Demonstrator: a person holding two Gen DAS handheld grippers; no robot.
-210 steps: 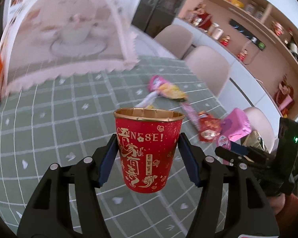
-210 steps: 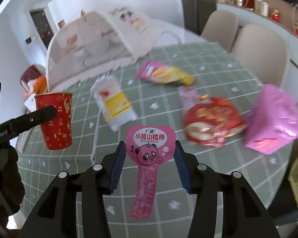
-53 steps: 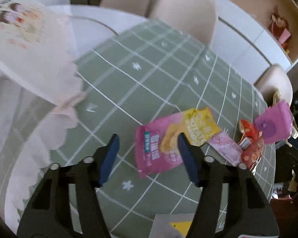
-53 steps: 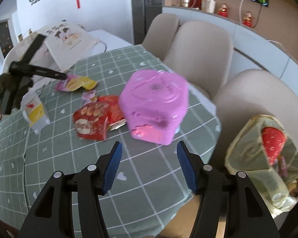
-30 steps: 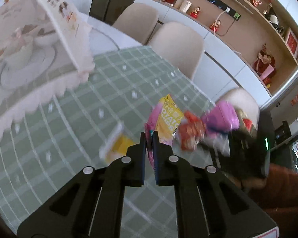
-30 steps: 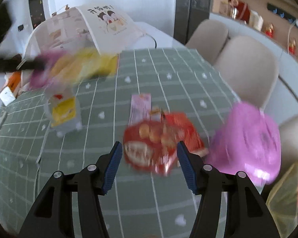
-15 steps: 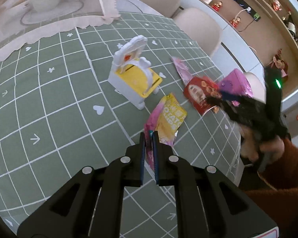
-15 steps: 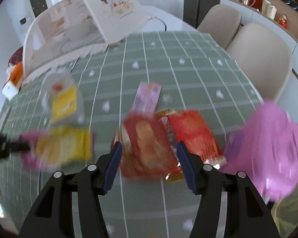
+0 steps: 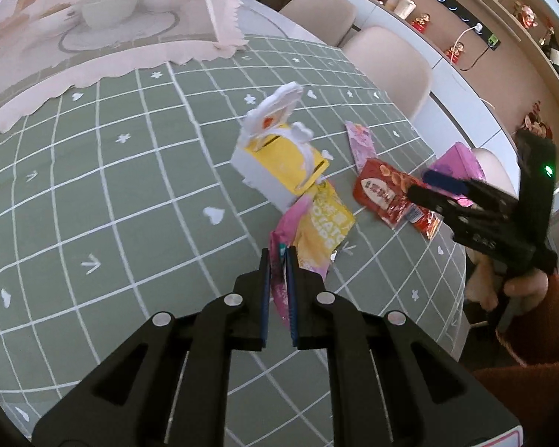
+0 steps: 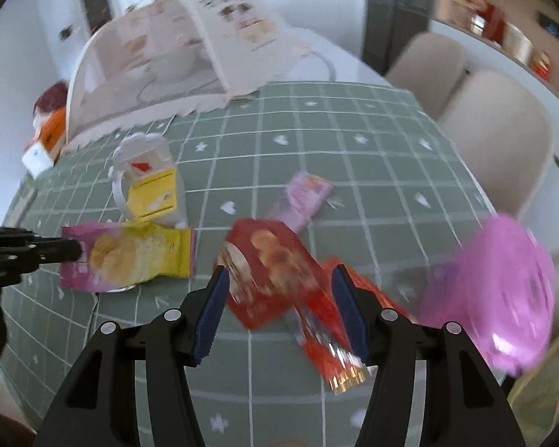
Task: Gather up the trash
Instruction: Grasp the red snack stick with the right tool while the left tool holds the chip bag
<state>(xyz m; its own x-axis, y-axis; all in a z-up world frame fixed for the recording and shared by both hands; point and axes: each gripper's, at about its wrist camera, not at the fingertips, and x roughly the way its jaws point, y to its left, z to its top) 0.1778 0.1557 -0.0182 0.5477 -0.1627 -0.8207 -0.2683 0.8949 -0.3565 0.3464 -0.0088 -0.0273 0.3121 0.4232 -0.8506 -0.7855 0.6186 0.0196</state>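
My left gripper is shut on the pink end of a pink and yellow chip bag and holds it low over the green checked tablecloth. The bag also shows in the right wrist view, with the left gripper clamped on it. My right gripper is open, its fingers on either side of a red snack wrapper on the table. That wrapper also shows in the left wrist view, with the right gripper over it.
A white and yellow carton lies mid-table. A pink sachet and a pink wrapped box lie nearby. A pink mesh food cover stands at the back. Beige chairs line the far edge. A yellow bag hangs lower right.
My left gripper has carried the chip bag closer to the carton. My right gripper has dropped down around the red snack wrapper.
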